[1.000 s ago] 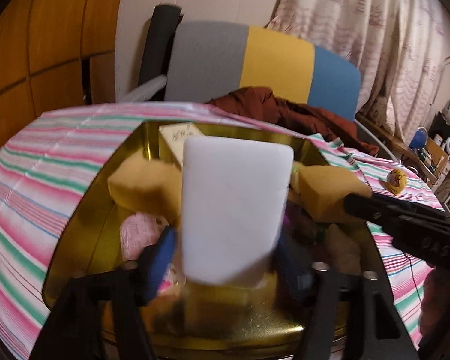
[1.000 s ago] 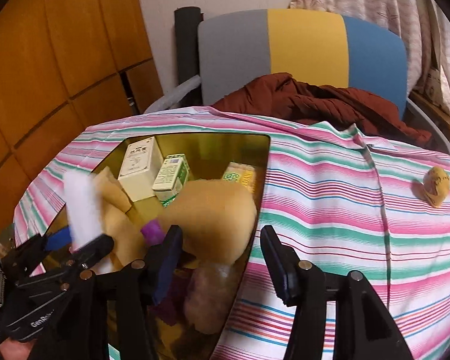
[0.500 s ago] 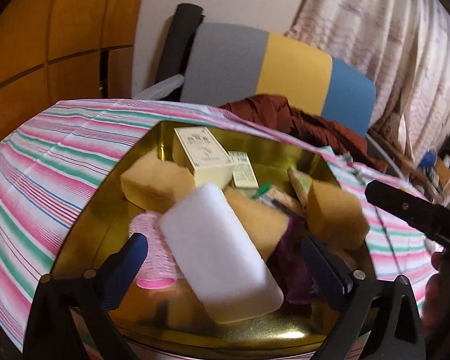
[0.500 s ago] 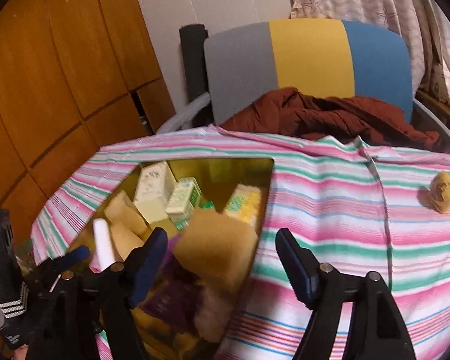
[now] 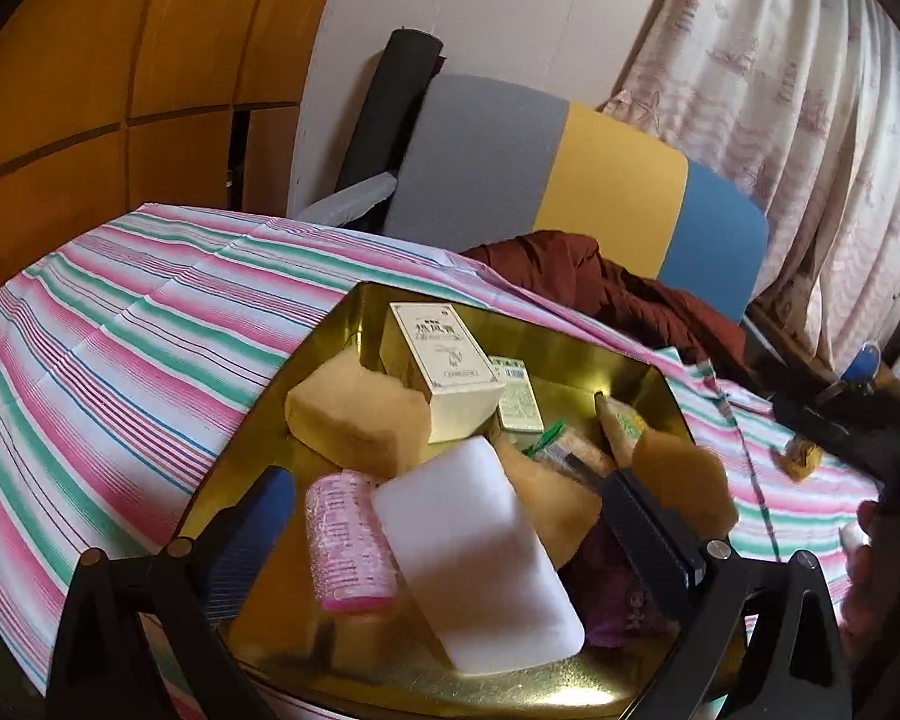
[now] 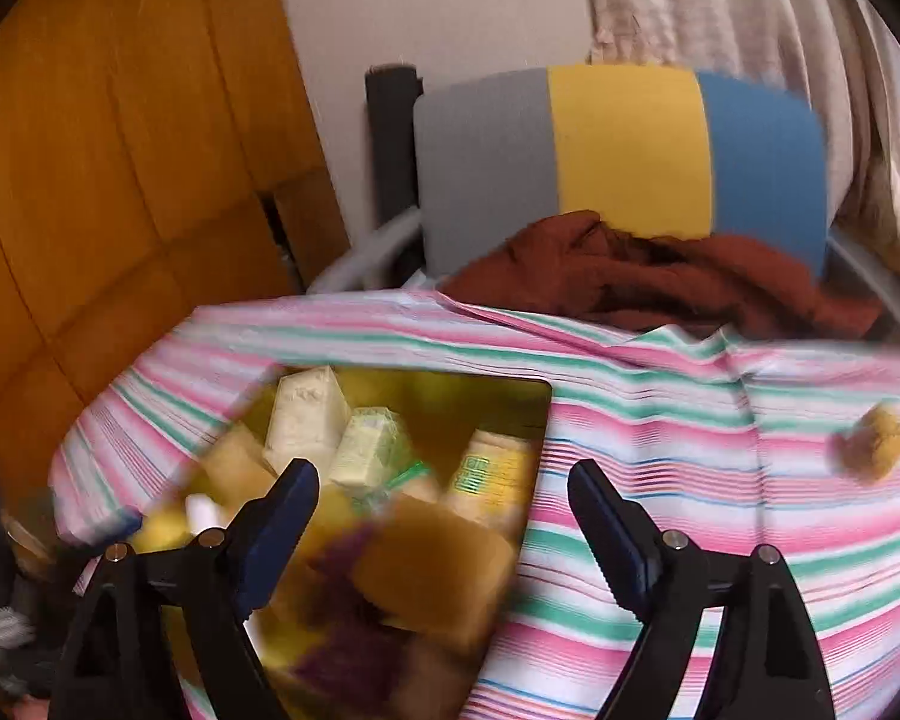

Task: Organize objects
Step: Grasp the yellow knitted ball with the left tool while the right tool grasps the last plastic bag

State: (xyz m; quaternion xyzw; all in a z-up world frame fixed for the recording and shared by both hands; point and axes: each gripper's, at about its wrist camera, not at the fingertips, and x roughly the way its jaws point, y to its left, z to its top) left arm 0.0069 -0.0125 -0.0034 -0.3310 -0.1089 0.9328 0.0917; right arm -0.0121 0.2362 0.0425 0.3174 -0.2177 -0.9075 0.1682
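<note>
Both tongs (image 5: 444, 540) (image 6: 444, 516) are apart and empty; the white sponge (image 5: 480, 552) looks soft and light, so pinch its long sides.

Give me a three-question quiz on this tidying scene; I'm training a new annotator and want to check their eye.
1. True or false: the white block lies inside the gold tin.
2. What lies directly beside the white block, toward the left gripper's blue pad?
A. pink hair roller
B. red garment
C. cream box
3. Where is the small yellow object that is still outside the tin?

Key
1. True
2. A
3. On the striped tablecloth, to the right of the tin.
</note>
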